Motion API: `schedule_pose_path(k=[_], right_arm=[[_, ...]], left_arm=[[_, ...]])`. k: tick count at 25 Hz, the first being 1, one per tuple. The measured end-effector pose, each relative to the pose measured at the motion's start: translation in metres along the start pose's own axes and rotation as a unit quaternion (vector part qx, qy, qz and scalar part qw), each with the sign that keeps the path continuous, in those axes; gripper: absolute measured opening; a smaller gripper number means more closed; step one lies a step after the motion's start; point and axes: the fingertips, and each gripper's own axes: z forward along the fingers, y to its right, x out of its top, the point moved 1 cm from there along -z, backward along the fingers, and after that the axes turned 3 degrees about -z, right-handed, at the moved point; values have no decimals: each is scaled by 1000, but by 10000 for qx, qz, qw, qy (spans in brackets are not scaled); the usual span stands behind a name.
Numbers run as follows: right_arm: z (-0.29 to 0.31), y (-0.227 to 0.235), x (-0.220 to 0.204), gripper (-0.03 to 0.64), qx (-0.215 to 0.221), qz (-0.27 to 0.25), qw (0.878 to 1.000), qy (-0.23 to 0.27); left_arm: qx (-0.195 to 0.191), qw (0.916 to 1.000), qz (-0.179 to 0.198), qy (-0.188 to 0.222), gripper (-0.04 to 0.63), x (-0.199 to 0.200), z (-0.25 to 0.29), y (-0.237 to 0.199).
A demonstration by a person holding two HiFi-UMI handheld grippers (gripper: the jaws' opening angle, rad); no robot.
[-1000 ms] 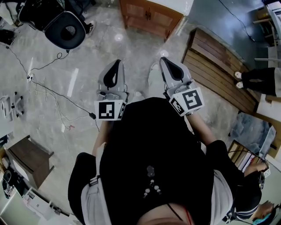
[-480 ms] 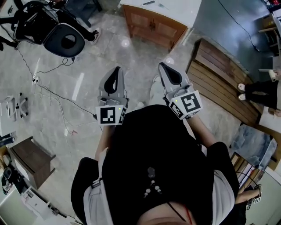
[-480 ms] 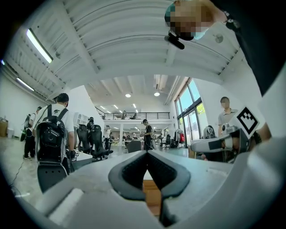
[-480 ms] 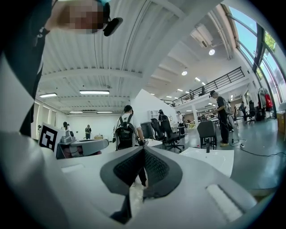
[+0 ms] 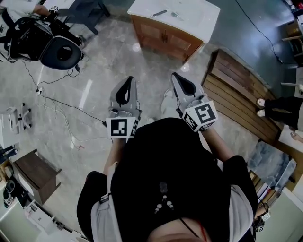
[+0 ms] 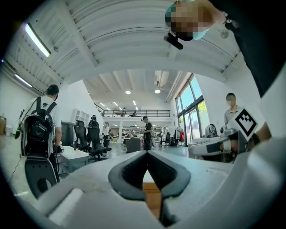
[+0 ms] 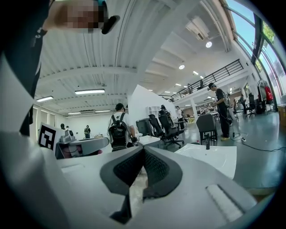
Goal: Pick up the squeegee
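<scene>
Left tool [image 5: 128,79]: jaws pressed together, nothing between them. Right tool [image 5: 174,75]: jaws pressed together, likewise empty. Both are held level and side by side before the person's chest, marker cubes upward, tips toward a wooden desk [image 5: 191,10] with a white top. Squeegee: cannot be told for certain. A slim dark item [image 5: 160,12] lies on that white top, ahead of both tools and well apart from them, too small to show more than a dark, narrow shape.
</scene>
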Motion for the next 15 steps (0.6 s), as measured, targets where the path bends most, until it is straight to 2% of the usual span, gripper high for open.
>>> schedule_pose_path(k=[8,15], right_arm=[[35,53,12,2,152,32,9999,-54],[56,97,28,2,362,-99,9993,36]], left_arm=[[122,9999,23,6,2,5,62,-3],[398,9991,87,85,2,9,106,-6]])
